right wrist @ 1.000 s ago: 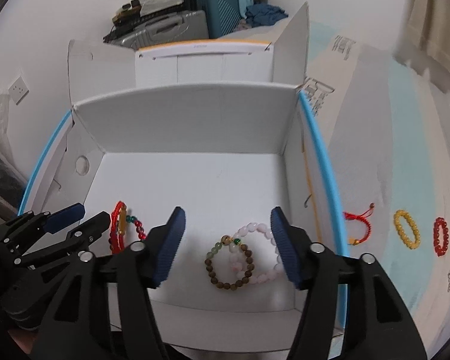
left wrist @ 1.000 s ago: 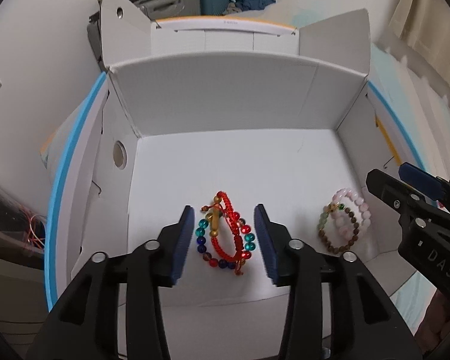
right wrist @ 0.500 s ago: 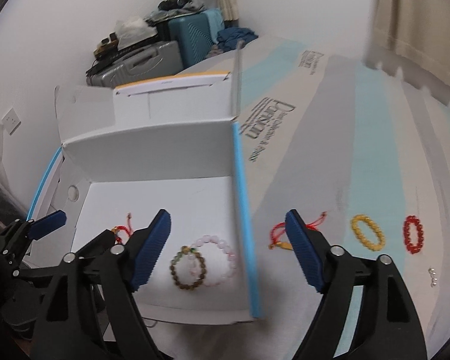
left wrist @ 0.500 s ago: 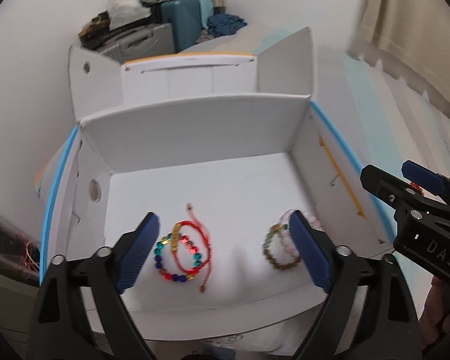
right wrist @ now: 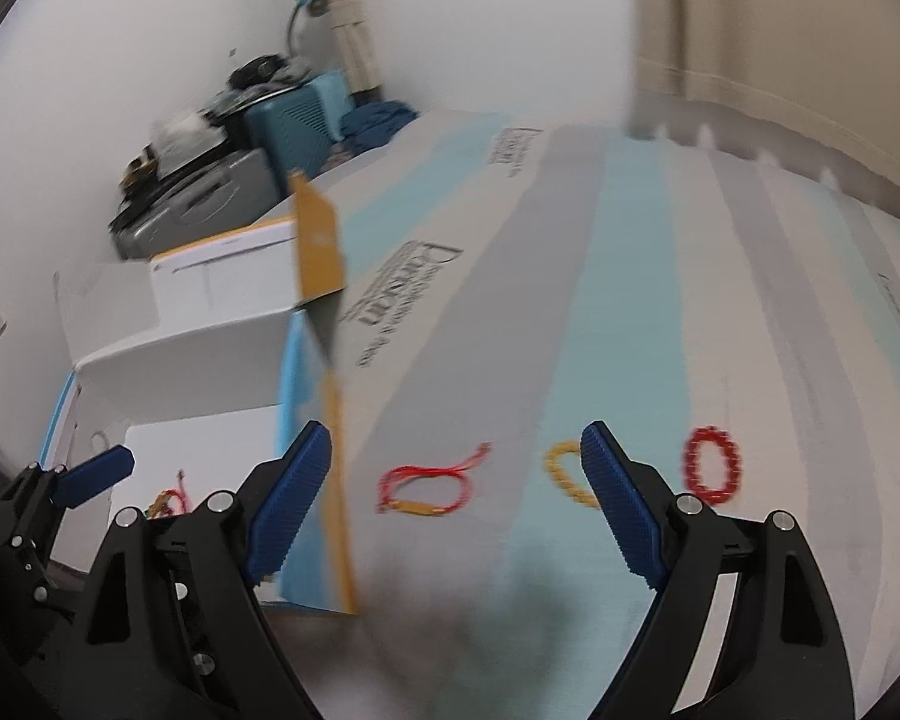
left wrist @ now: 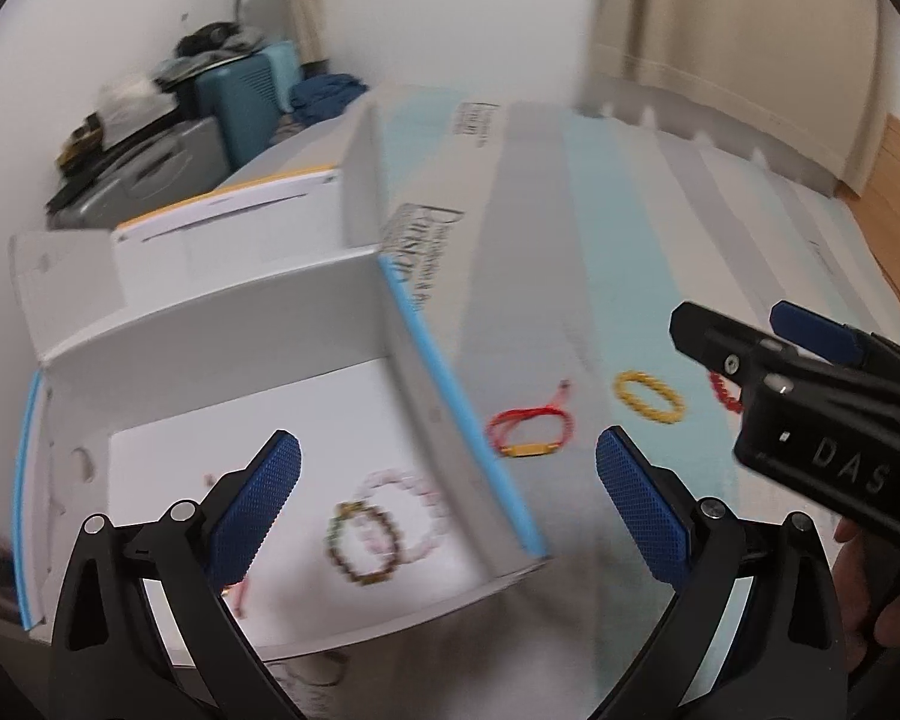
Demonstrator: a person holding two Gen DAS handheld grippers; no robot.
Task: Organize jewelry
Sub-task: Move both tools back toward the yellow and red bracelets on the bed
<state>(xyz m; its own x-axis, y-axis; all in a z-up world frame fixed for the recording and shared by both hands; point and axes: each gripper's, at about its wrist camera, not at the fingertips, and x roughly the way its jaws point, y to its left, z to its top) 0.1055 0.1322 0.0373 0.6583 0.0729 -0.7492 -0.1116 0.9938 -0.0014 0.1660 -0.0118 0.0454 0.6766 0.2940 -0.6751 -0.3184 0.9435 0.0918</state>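
A white open box (left wrist: 222,312) stands at the left and also shows in the right wrist view (right wrist: 210,348). A brown bead bracelet (left wrist: 363,546) and a pink bead bracelet (left wrist: 408,507) lie inside it. On the striped mattress lie a red cord bracelet (left wrist: 528,435) (right wrist: 426,489), a yellow bead bracelet (left wrist: 648,399) (right wrist: 567,474) and a red bead bracelet (right wrist: 711,465). My left gripper (left wrist: 447,507) is open and empty above the box's right wall. My right gripper (right wrist: 456,501) is open and empty above the red cord bracelet.
The box's blue-edged right wall (left wrist: 450,396) stands between the box floor and the loose bracelets. Suitcases and clutter (right wrist: 240,150) stand at the far wall. A curtain (left wrist: 720,30) hangs at the back right.
Both grippers have swung right, away from the box interior toward the bracelets on the mattress. Both have opened wider over the last second. The views are motion-blurred.
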